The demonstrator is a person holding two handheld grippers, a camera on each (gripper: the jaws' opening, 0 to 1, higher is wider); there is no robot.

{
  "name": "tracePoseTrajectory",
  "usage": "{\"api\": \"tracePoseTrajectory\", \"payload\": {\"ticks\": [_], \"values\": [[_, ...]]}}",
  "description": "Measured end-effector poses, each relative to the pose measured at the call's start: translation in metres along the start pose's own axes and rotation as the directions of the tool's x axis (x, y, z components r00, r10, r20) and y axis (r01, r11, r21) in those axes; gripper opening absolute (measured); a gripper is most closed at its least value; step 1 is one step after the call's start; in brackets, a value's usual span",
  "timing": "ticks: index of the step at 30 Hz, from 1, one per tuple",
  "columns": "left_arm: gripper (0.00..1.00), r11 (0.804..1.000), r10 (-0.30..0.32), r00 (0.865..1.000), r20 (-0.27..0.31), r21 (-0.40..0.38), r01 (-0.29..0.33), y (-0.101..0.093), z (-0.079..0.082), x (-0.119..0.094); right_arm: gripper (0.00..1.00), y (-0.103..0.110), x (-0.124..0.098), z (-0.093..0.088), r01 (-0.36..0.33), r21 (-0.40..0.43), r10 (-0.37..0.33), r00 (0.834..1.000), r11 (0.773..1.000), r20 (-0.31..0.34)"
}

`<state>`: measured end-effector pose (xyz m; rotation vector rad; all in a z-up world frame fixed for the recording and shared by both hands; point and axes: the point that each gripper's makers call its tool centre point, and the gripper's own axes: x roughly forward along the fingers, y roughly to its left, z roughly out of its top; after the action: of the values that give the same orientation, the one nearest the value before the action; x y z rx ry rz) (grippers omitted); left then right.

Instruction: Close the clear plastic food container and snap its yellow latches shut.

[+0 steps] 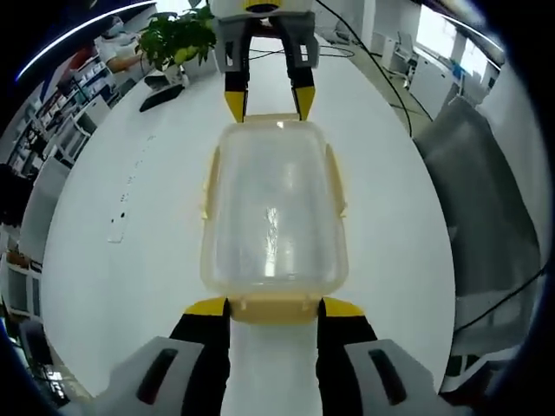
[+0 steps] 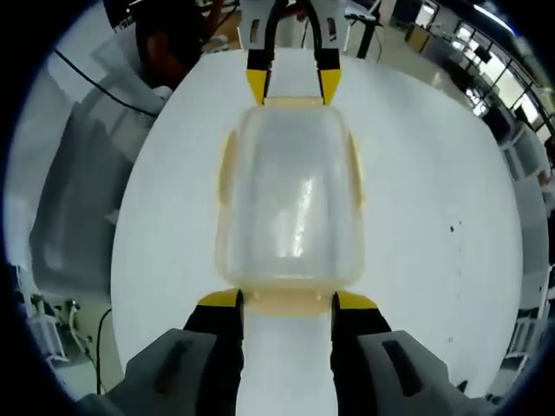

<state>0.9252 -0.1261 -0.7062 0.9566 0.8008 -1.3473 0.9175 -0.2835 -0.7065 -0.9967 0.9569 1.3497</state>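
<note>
A clear plastic food container (image 1: 275, 212) sits lid-on at the middle of a white table (image 1: 121, 173), flanked end to end by two hand-held grippers. In the left gripper view, the left gripper (image 1: 274, 306) stands with its yellow-tipped jaws spread wide, one at each side of the yellow latch (image 1: 274, 307) on the container's near end, tips just beside the latch's two ends; at the far end the right gripper (image 1: 270, 102) faces it, jaws likewise apart at the opposite latch (image 1: 270, 119). The right gripper view shows the same arrangement from the other end: the right gripper (image 2: 287, 301) brackets its near latch (image 2: 287, 302) with open jaws, and the left gripper (image 2: 292, 85) meets the container (image 2: 290, 199) across the table (image 2: 425, 199). Pale yellow side latches (image 1: 211, 184) lie along both long sides of the container, close against its walls; whether any is snapped fully home cannot be told. A potted green plant (image 1: 178, 36) and a dark flat object (image 1: 161, 97) sit on the table behind the right gripper, with a black cable (image 1: 381, 78) trailing over the tabletop toward a grey chair back (image 1: 486, 217) at its edge.
</note>
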Motion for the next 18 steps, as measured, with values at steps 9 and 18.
{"api": "tracePoseTrajectory", "payload": {"ticks": [9,18], "values": [[0.32,1.000,-0.002,1.000,0.005,-0.017,0.002,-0.002,0.001,0.008,0.35,0.000,0.004,-0.007,-0.009,-0.017,0.008,1.000,1.000,-0.019],[0.32,1.000,-0.010,1.000,0.006,-0.010,0.010,-0.001,0.002,0.016,0.35,-0.001,0.010,-0.014,-0.009,-0.015,0.008,1.000,1.000,-0.029]]}}
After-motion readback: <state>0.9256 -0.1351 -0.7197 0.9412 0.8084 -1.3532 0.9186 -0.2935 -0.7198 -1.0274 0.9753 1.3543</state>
